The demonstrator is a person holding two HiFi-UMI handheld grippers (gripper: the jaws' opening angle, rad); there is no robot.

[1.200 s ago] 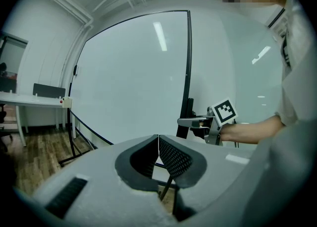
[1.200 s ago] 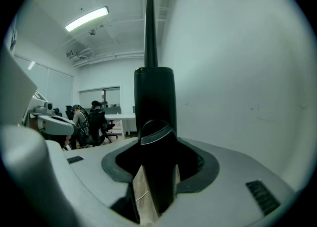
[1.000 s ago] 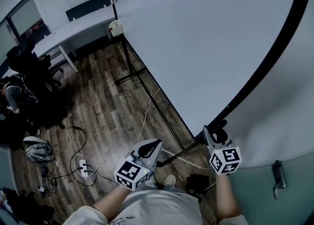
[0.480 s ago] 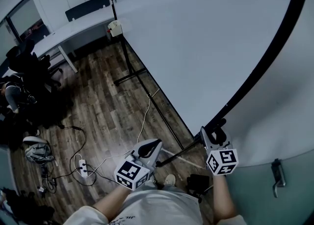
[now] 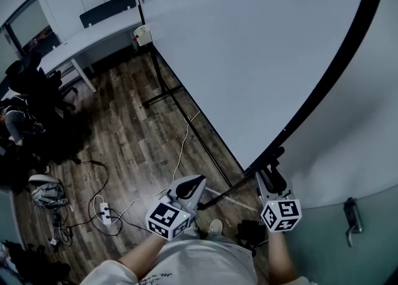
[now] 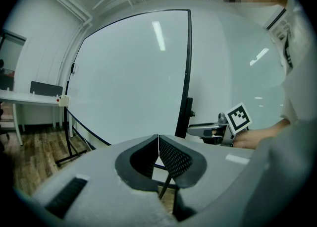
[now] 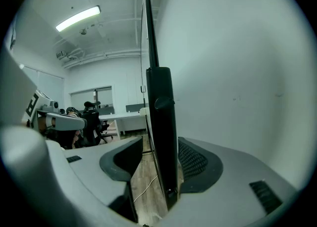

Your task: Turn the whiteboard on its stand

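From my head, the board [image 5: 249, 47] fills the picture from twelve round to three o'clock, its white face tilted towards me and its black frame [image 5: 323, 84] curving down to my right claw [image 5: 273, 175] at five o'clock. The stand [image 5: 163, 84] shows as black legs on the wood floor [image 5: 124, 134] at about eleven o'clock from my hands. My left claw [image 5: 189, 184] hangs at six o'clock over the floor, well apart from the board, touching nothing. A white cable [image 5: 181, 150] runs across the floor just beyond it, and a desk [image 5: 87, 38] stands far off at ten o'clock. From my left claw, its two jaws are pressed together at the tips with nothing between them. The board stands upright ahead at twelve o'clock, and my right claw sits at three o'clock, level with the foot of the frame. From my right claw, the jaws stand spread, having just been opening, and the frame's black post rises between them at twelve o'clock. It lies close against the right pad [image 7: 195, 161], though I cannot tell whether they touch, with a clear gap on the left side, so I am pinching nothing. A pale wall [image 7: 237, 72] fills everything from one to four o'clock.
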